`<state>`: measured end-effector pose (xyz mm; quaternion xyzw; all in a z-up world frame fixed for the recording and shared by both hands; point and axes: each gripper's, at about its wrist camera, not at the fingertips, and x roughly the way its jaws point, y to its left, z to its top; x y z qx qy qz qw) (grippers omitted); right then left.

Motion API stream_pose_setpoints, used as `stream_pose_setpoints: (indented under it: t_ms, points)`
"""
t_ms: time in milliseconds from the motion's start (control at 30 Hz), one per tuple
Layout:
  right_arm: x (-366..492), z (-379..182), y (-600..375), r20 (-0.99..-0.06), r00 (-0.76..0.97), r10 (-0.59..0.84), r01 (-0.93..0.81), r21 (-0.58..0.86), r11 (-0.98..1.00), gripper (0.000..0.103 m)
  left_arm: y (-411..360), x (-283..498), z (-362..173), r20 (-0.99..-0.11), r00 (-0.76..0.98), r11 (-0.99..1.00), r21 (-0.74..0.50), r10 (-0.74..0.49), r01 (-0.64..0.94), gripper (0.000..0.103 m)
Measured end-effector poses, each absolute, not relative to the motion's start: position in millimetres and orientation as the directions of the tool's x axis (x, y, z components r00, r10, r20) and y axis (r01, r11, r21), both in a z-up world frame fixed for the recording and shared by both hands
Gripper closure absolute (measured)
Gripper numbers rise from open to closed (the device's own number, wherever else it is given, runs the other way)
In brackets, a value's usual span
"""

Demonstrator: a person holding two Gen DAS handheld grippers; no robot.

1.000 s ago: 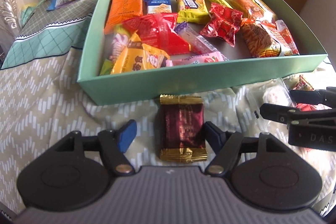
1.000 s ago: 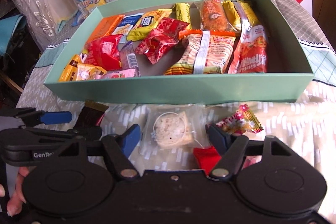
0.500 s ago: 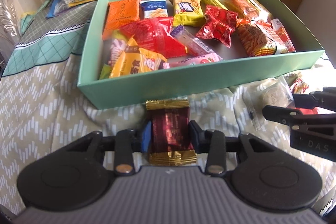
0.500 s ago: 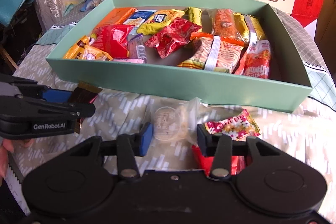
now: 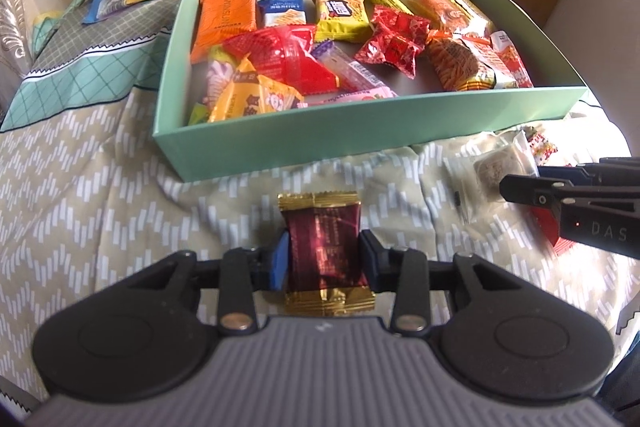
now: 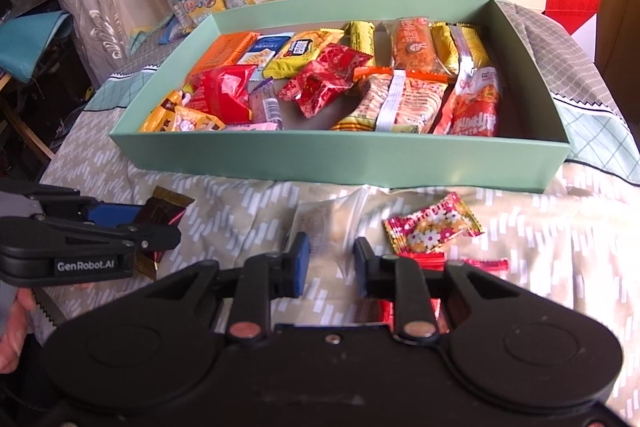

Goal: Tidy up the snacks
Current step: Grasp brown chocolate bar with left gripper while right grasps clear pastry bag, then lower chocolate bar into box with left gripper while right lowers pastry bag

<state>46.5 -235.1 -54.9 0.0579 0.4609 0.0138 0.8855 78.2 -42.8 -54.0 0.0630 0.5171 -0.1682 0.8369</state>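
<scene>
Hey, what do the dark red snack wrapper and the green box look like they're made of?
Dark red snack wrapper: likely metallized foil film, glossy, with crimped gold ends that glint. Green box: apparently matte paperboard, with thin, flat walls, sharp folded corners and no shine.

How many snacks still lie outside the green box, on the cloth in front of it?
4: maroon packet in the left gripper, clear-wrapped cake between right gripper fingers, floral candy, red packet; others may hide.

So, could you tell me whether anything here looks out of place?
Yes: a floral red candy and a red packet lie on the cloth outside the green box. The left gripper holds a maroon snack.
</scene>
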Motion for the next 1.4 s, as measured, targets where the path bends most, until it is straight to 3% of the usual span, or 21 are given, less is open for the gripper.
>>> stream_pose_setpoints:
  t_ms: [67, 167, 467, 633, 700, 733, 767, 833, 1133, 1400]
  points:
    - [47.3, -56.1, -237.3, -0.816, 0.574, 0.067, 0.047, 0.115, 0.992, 0.056, -42.5, 78.2, -54.4, -0.887, 0.409, 0.936, -0.066, -0.214, 0.347, 0.066]
    - [46.2, -56.2, -235.9, -0.814, 0.579, 0.048, 0.053, 0.096, 0.994, 0.04, -40.3, 80.0, -56.0, -0.888, 0.408, 0.94, -0.069, -0.21, 0.335, 0.066]
    - [64.6, -58.9, -217.9, -0.829, 0.555, 0.067, 0.014, 0.089, 0.996, 0.034, -30.1, 84.7, -61.5, -0.889, 0.399, 0.947, -0.101, -0.223, 0.305, 0.066]
    - [77.3, -74.7, -200.3, -0.84, 0.542, -0.001, 0.009, 0.005, 1.0, 0.03, -25.9, 83.6, -62.6, -0.886, 0.403, 0.947, -0.11, -0.231, 0.303, 0.066]
    - [75.6, -81.5, -194.7, -0.833, 0.552, -0.034, 0.002, -0.04, 0.999, 0.031, -26.8, 83.5, -63.3, -0.884, 0.405, 0.946, -0.108, -0.232, 0.306, 0.066]
    - [73.1, -83.7, -189.8, -0.821, 0.568, -0.062, -0.013, -0.084, 0.996, 0.038, -28.3, 83.3, -63.5, -0.884, 0.408, 0.946, -0.104, -0.23, 0.308, 0.066]
    - [71.7, -82.6, -189.3, -0.817, 0.574, -0.054, -0.018, -0.079, 0.997, 0.056, -29.1, 83.1, -63.4, -0.882, 0.413, 0.946, -0.1, -0.228, 0.309, 0.066]
    - [72.5, -77.5, -194.1, -0.826, 0.563, -0.019, -0.007, -0.028, 1.0, 0.079, -30.0, 82.8, -62.9, -0.879, 0.418, 0.947, -0.101, -0.228, 0.305, 0.066]
    - [52.7, -53.7, -212.5, -0.816, 0.576, 0.049, -0.013, 0.051, 0.999, 0.082, -29.9, 77.2, -50.5, -0.869, 0.42, 0.939, -0.129, -0.262, 0.319, 0.067]
    - [46.9, -14.2, -224.7, -0.774, 0.622, 0.115, -0.026, 0.126, 0.992, 0.082, -32.0, 71.2, -8.8, -0.823, 0.467, 0.925, -0.168, -0.323, 0.342, 0.067]
